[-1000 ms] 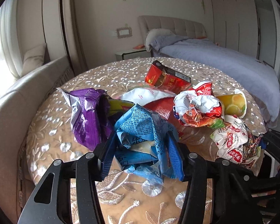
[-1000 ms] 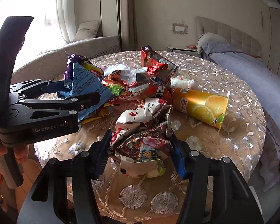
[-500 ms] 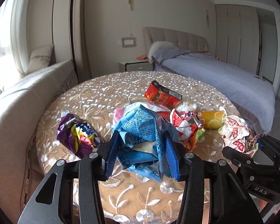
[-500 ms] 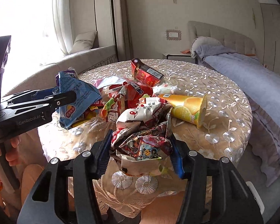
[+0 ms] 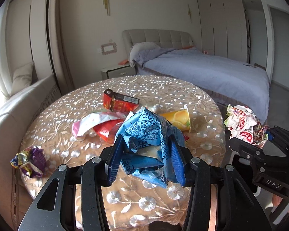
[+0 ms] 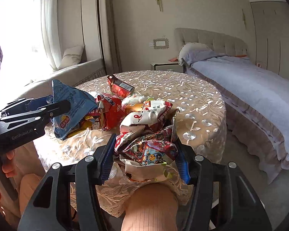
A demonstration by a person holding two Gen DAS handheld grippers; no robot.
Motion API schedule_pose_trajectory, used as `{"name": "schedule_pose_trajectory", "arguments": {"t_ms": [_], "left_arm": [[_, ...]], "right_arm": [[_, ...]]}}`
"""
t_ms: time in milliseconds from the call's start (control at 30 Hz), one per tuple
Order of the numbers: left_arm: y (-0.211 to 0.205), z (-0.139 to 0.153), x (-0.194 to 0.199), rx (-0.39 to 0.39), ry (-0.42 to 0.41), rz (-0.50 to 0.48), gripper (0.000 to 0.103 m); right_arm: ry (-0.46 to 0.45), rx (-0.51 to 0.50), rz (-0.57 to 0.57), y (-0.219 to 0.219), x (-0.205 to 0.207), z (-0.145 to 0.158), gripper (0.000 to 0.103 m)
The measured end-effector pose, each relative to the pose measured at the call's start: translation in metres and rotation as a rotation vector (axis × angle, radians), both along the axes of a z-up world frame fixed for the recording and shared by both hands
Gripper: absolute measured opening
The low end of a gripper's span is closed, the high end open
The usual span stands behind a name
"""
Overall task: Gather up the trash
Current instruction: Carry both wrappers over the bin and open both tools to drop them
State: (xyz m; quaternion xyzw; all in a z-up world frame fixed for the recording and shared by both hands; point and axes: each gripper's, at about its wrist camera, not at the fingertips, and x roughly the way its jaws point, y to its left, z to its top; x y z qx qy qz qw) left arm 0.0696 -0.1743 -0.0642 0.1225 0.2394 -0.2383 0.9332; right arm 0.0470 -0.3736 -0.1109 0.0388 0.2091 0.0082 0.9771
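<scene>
Grip matters most: left gripper (image 5: 144, 154) clamps a blue wrapper (image 5: 147, 134), right gripper (image 6: 144, 154) a crumpled packet (image 6: 144, 134), both lifted above the table (image 5: 183, 92); carry them level.

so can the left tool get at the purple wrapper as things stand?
Probably not yet. The left tool is shut on the blue wrapper, so its fingers are full. The purple wrapper lies alone near the table's left edge with nothing over it, so the way looks free once the tool is emptied.
</scene>
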Motion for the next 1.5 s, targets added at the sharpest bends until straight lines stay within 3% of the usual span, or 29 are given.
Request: {"name": "schedule_pose_trajectory", "arguments": {"t_ms": [267, 467, 633, 767, 933, 1100, 1133, 1167, 1200, 1233, 1267, 1300, 1500], "left_arm": [[-0.069, -0.002, -0.024, 0.032, -0.018, -0.161, 0.046], [-0.134, -0.021, -0.043, 0.069, 0.006, -0.326, 0.046], [-0.19, -0.065, -0.05, 0.162, 0.065, -0.462, 0.046], [-0.235, -0.115, -0.045, 0.265, 0.161, -0.559, 0.046], [-0.282, -0.172, -0.041, 0.375, 0.289, -0.685, 0.046], [-0.311, -0.207, -0.046, 0.45, 0.362, -0.745, 0.048], [-0.316, -0.211, -0.048, 0.461, 0.392, -0.759, 0.055], [-0.32, -0.218, -0.048, 0.477, 0.425, -0.775, 0.079], [-0.325, -0.223, -0.05, 0.493, 0.441, -0.776, 0.096], [-0.326, -0.225, -0.05, 0.497, 0.431, -0.771, 0.098], [-0.327, -0.227, -0.051, 0.506, 0.424, -0.773, 0.098], [-0.328, -0.229, -0.052, 0.509, 0.423, -0.774, 0.098], [-0.321, -0.216, -0.061, 0.482, 0.389, -0.774, 0.098]], "right_arm": [[-0.001, -0.02, -0.151, -0.055, -0.036, -0.007, 0.056], [0.069, -0.049, -0.292, -0.1, -0.063, -0.03, 0.057], [0.18, -0.056, -0.389, -0.136, -0.08, -0.065, 0.057], [0.287, -0.072, -0.434, -0.158, -0.084, -0.101, 0.057], [0.415, -0.083, -0.384, -0.18, -0.086, -0.149, 0.057], [0.491, -0.057, -0.331, -0.199, -0.082, -0.179, 0.057], [0.499, -0.051, -0.323, -0.203, -0.082, -0.183, 0.057], [0.508, -0.049, -0.317, -0.209, -0.081, -0.187, 0.058], [0.52, -0.051, -0.309, -0.211, -0.08, -0.189, 0.061], [0.535, -0.055, -0.296, -0.213, -0.08, -0.193, 0.067], [0.544, -0.067, -0.29, -0.215, -0.081, -0.195, 0.093], [0.542, -0.09, -0.291, -0.215, -0.082, -0.197, 0.098], [0.572, -0.11, -0.31, -0.219, -0.091, -0.204, 0.098]]}}
